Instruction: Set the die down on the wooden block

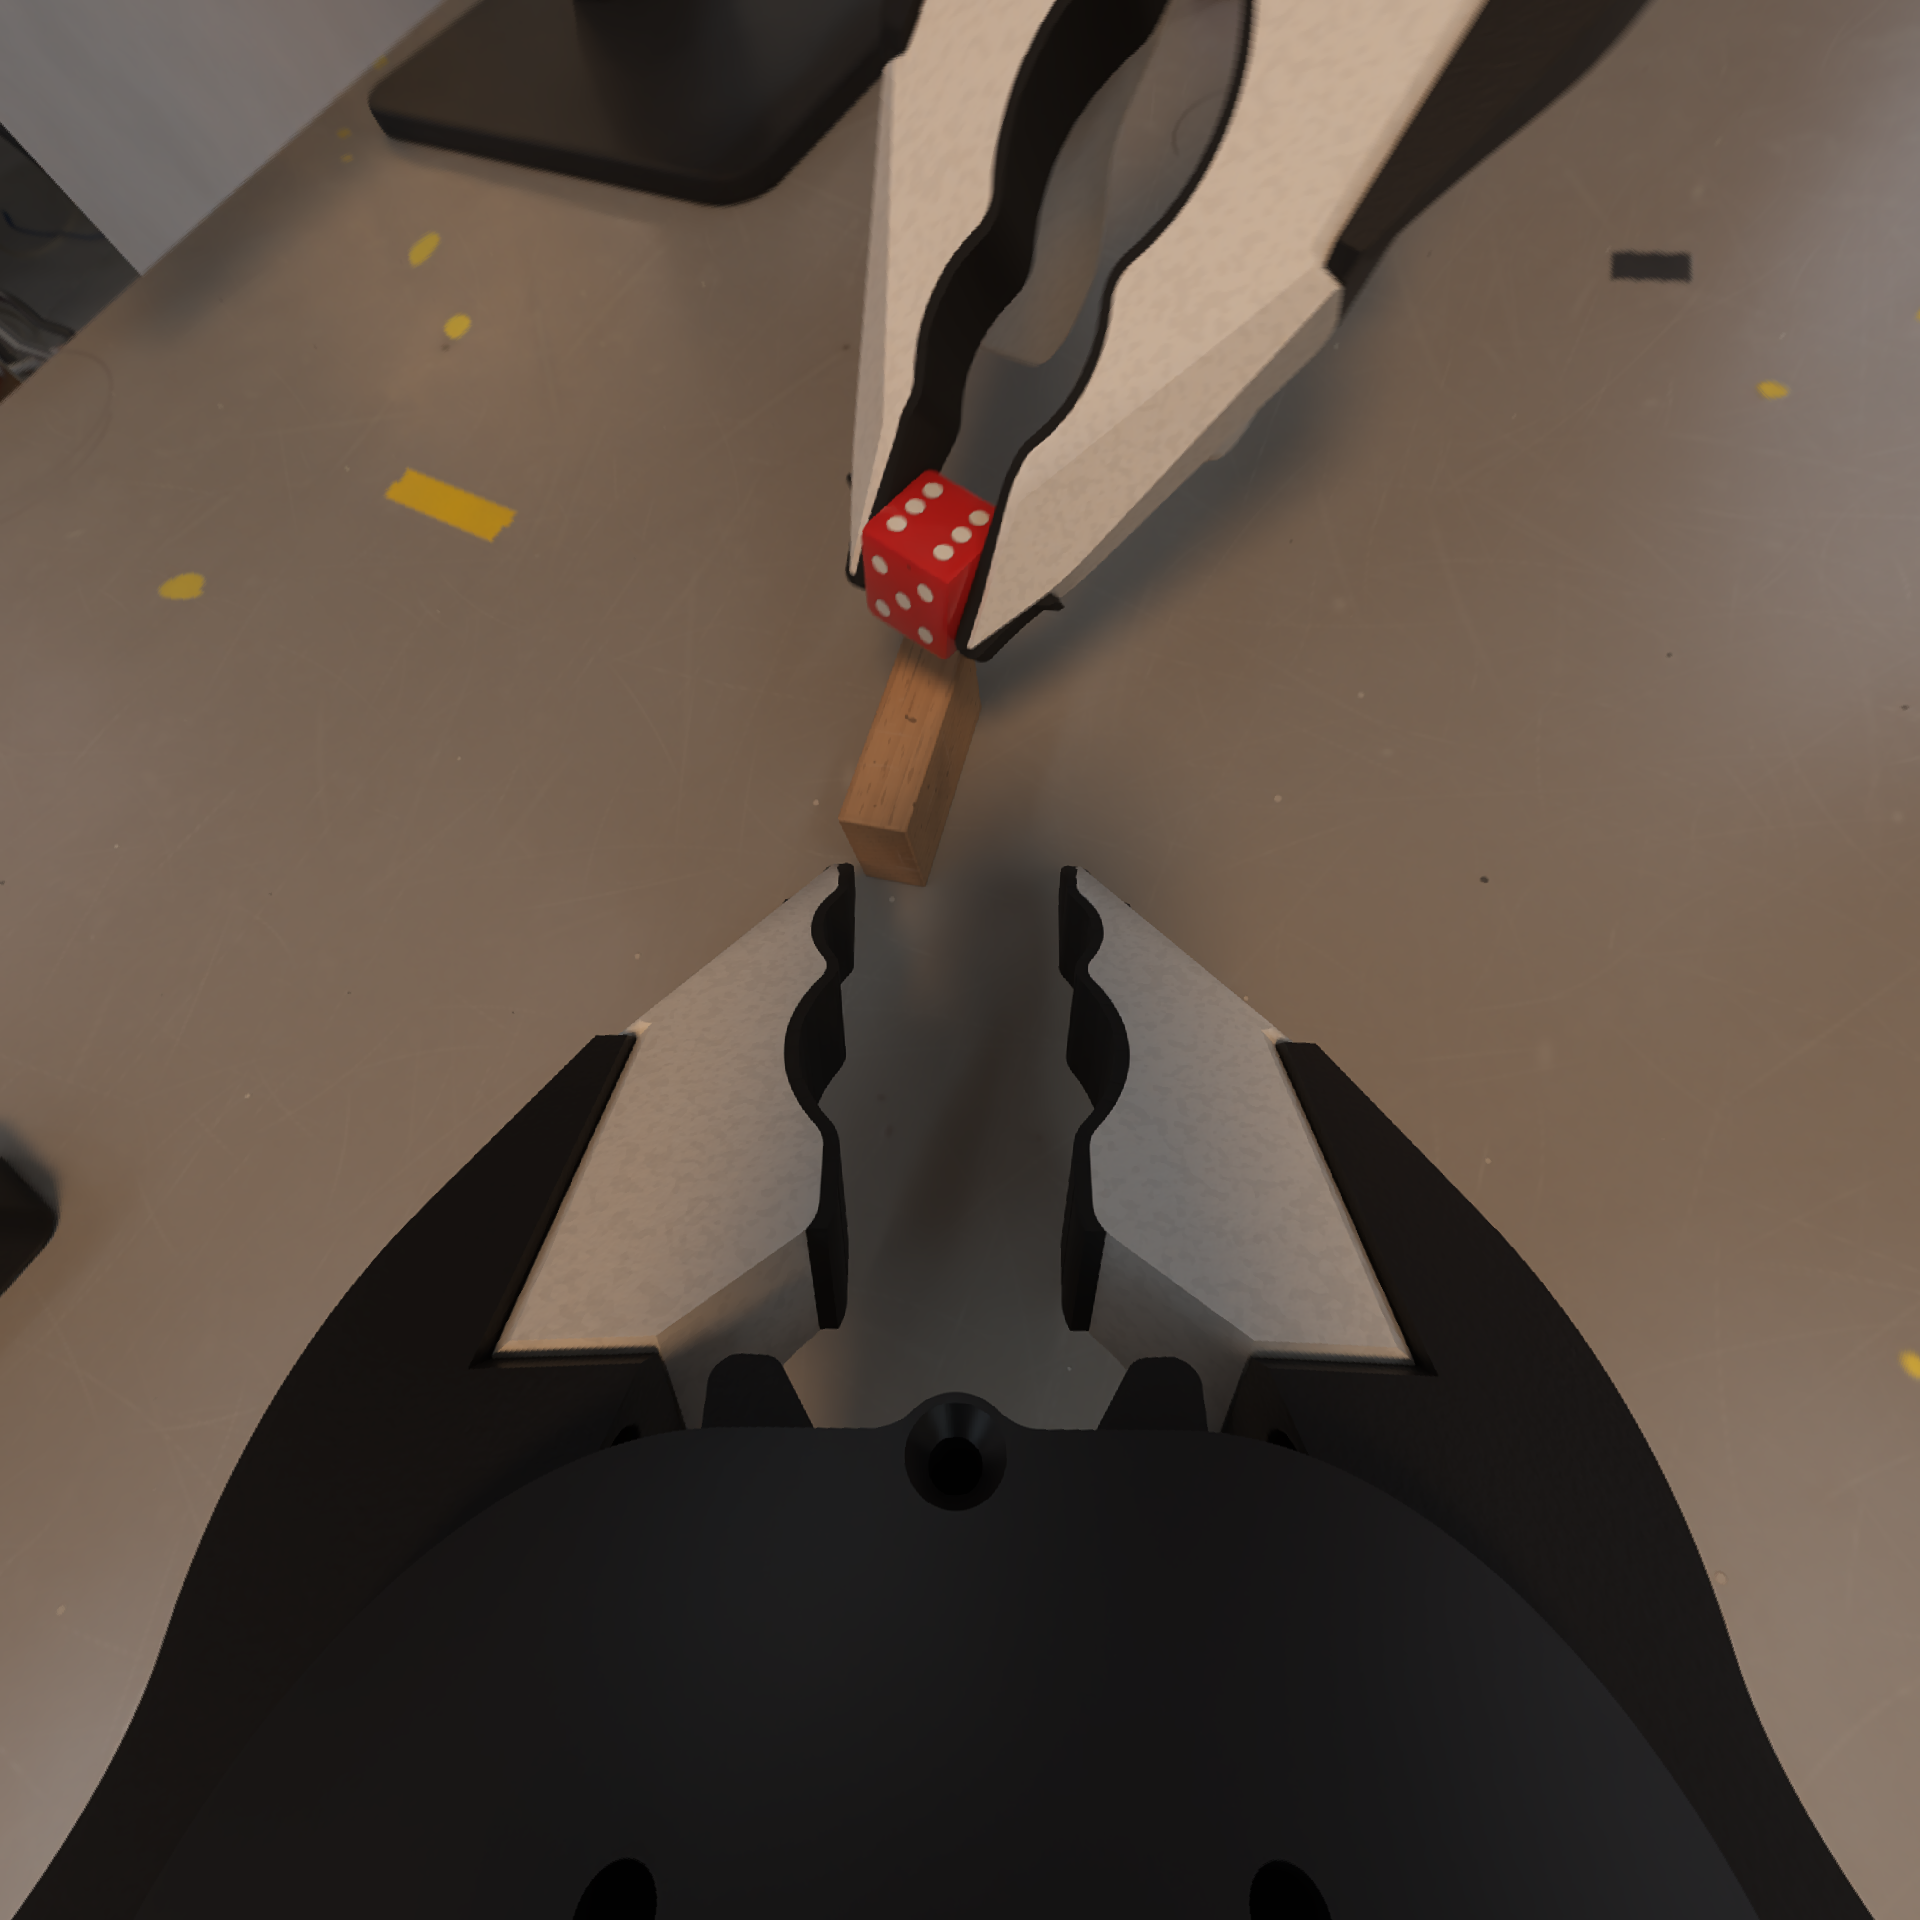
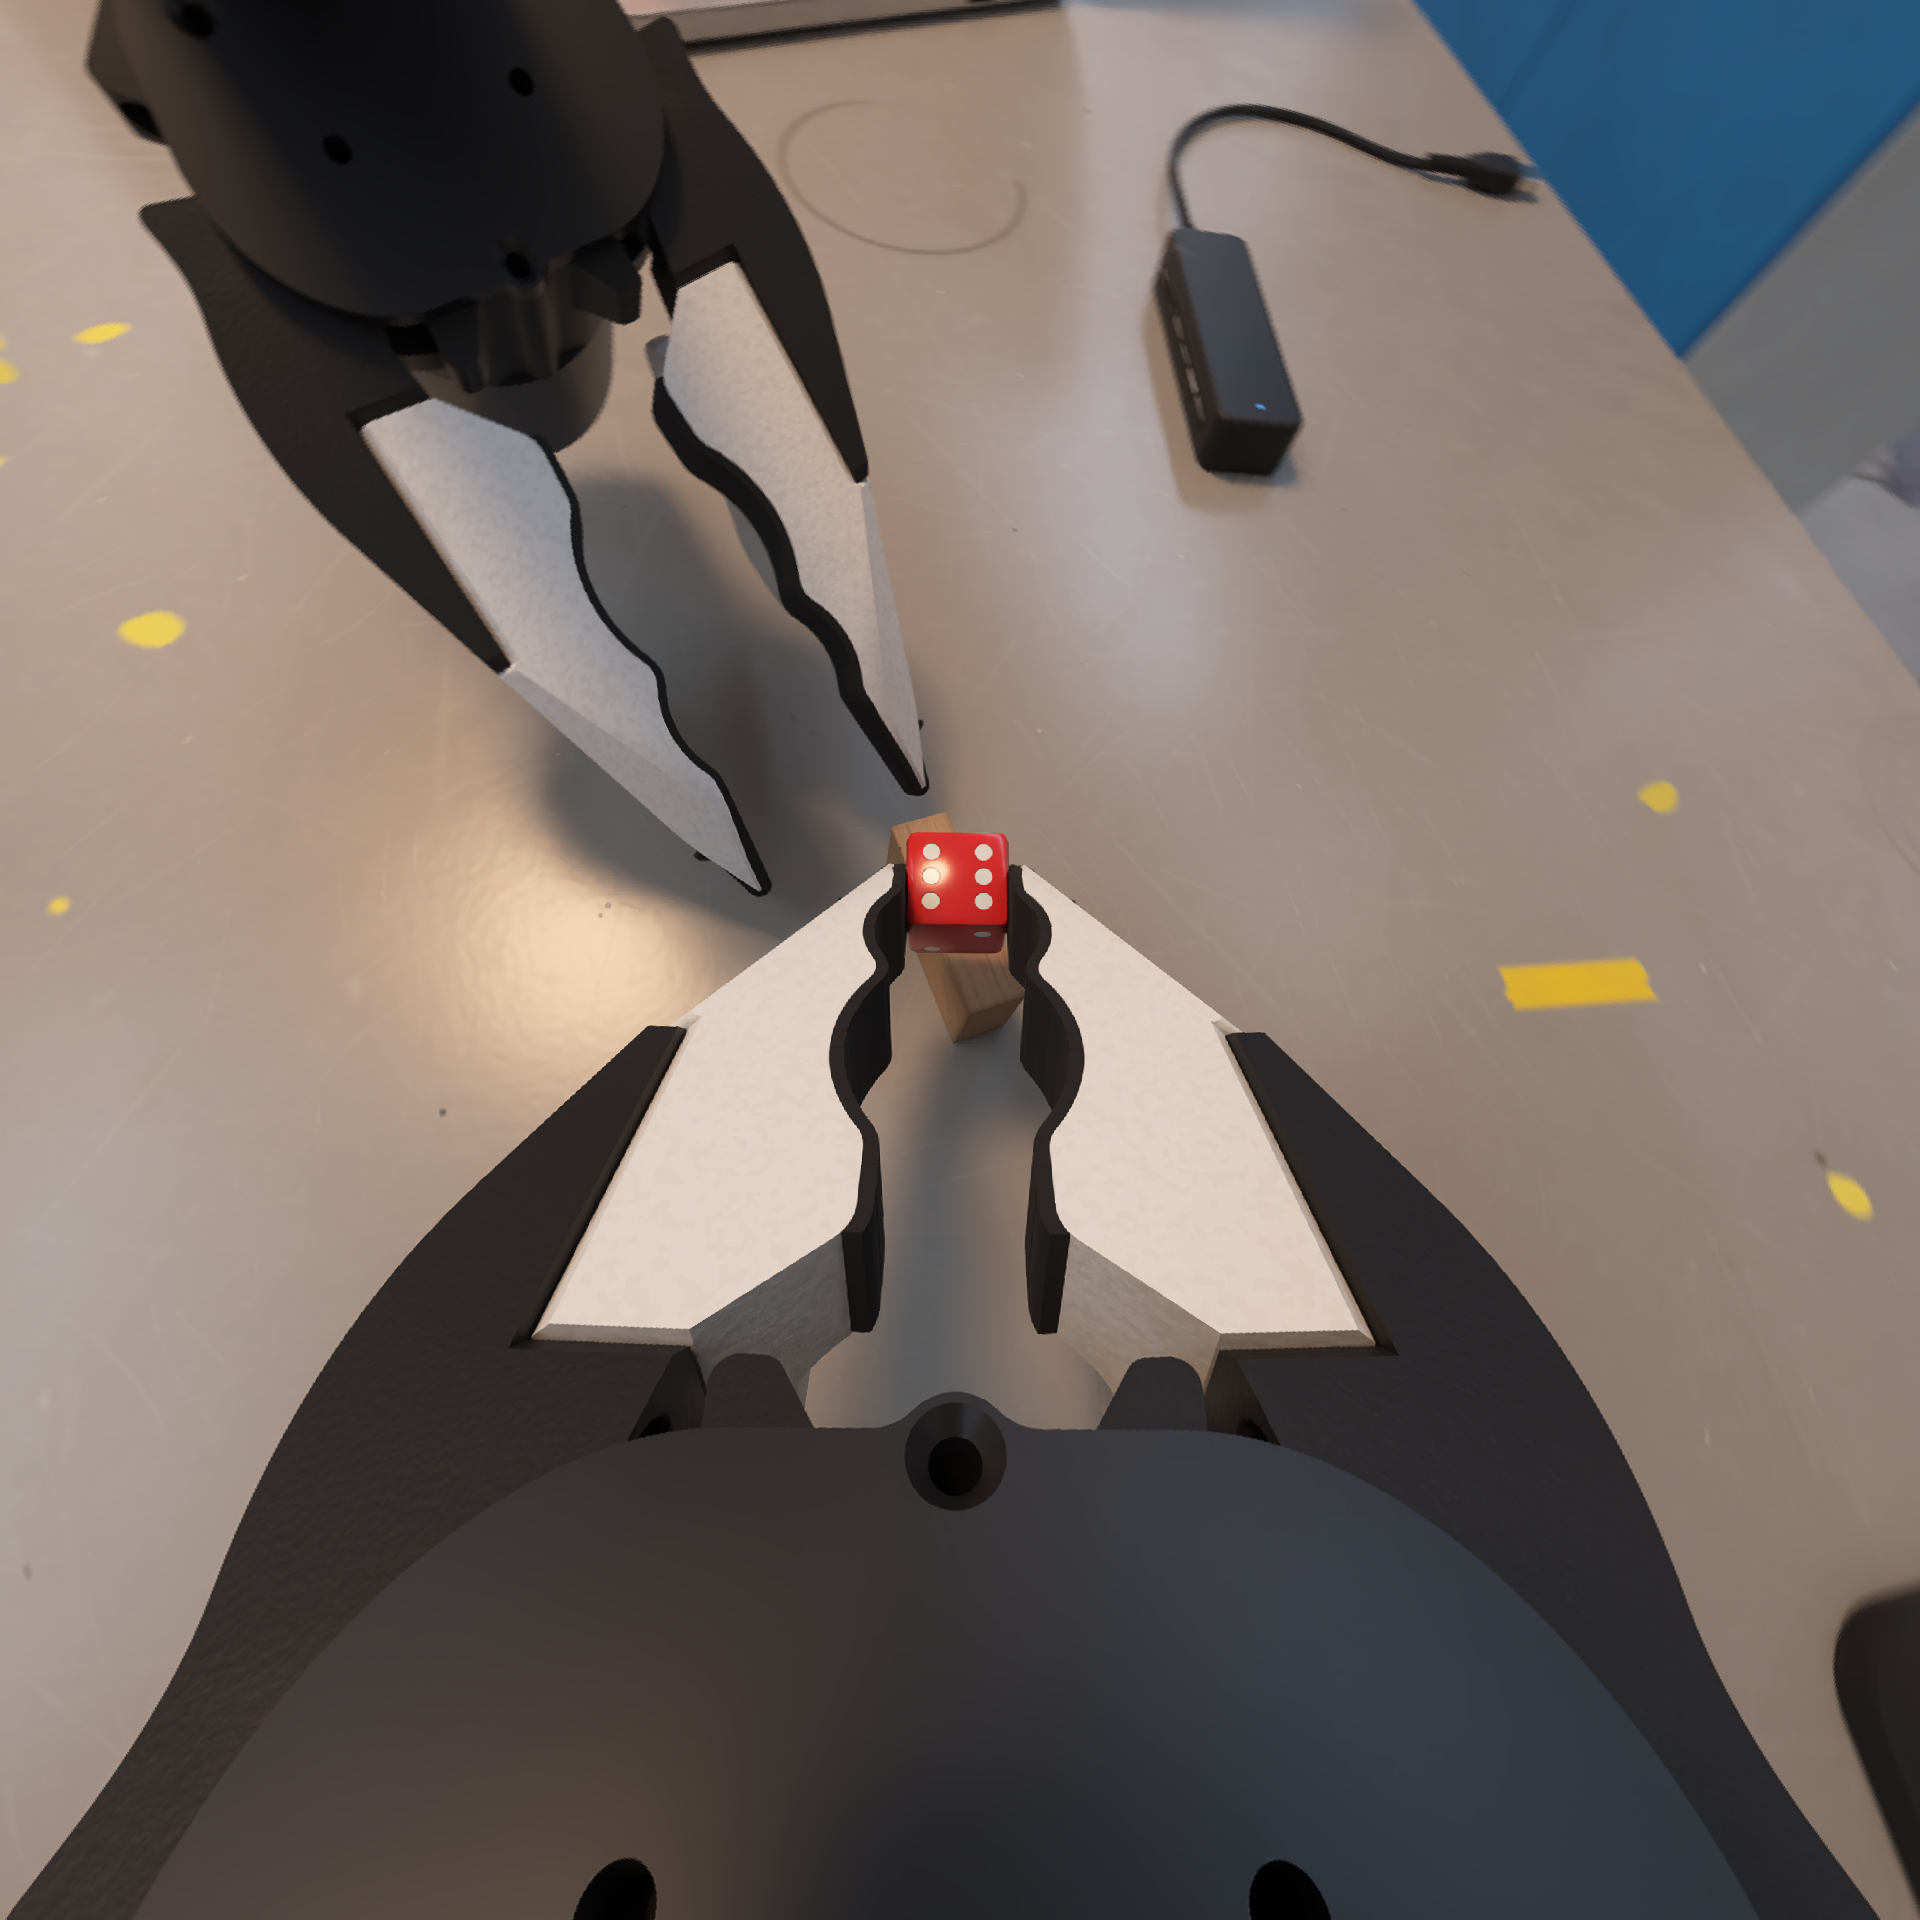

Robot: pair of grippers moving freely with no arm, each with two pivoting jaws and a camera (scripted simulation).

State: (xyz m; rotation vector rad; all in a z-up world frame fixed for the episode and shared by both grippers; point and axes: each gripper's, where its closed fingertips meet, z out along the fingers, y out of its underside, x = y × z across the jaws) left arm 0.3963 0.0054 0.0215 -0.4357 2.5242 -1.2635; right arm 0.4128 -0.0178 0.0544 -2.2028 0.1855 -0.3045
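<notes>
A red die (image 1: 923, 559) with white pips is held between the fingertips of my right gripper (image 2: 956, 883), which is shut on it. The die (image 2: 956, 878) hangs just above the far end of a small oblong wooden block (image 1: 909, 774) lying on the grey table; whether they touch I cannot tell. In the right wrist view the block (image 2: 977, 997) shows under the die, between the fingers. My left gripper (image 1: 956, 883) is open and empty, its tips just short of the block's near end. It also shows in the right wrist view (image 2: 831, 831), tips close to the table beside the block.
A black monitor base (image 1: 634, 104) stands at the far side in the left wrist view. A black hub with a cable (image 2: 1226, 353) lies on the table to the right. Yellow tape strips (image 1: 449, 504) and dots mark the grey table (image 1: 312, 935). The table edge runs at the right (image 2: 1683, 353).
</notes>
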